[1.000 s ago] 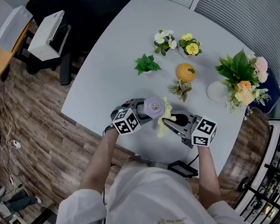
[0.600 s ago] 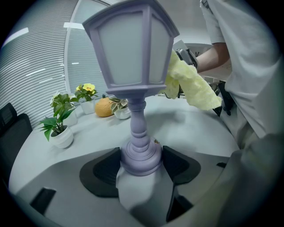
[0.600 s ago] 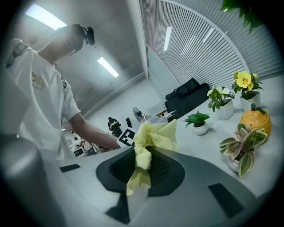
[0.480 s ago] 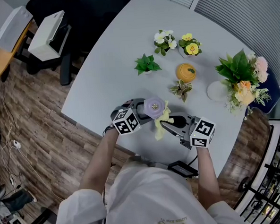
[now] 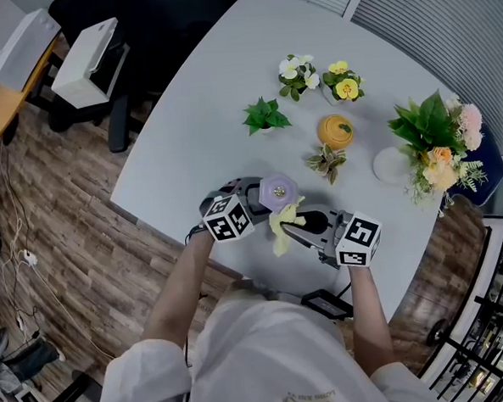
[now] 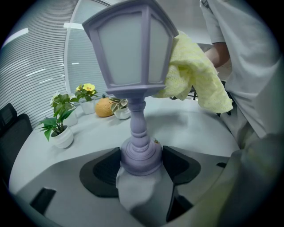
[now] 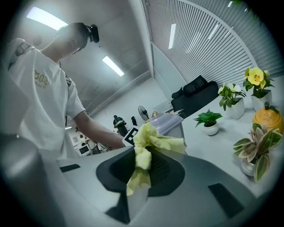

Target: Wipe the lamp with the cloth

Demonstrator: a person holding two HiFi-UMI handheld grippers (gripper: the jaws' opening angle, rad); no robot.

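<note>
Jaws of the left gripper [image 6: 141,162] clamp the round base of the lamp [image 6: 133,48], a pale lilac lantern on a turned stem, upright near the front edge of the table [image 5: 204,114]. Against the lantern's right side lies the cloth [image 6: 195,75], soft yellow, bunched and drooping. The right gripper [image 7: 144,166] pinches it between narrowed jaws; it seems to touch the shade, though the contact is hard to judge.

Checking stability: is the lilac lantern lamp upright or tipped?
Upright: the lilac lantern-shaped lamp stands vertical, base in the left claw.
</note>
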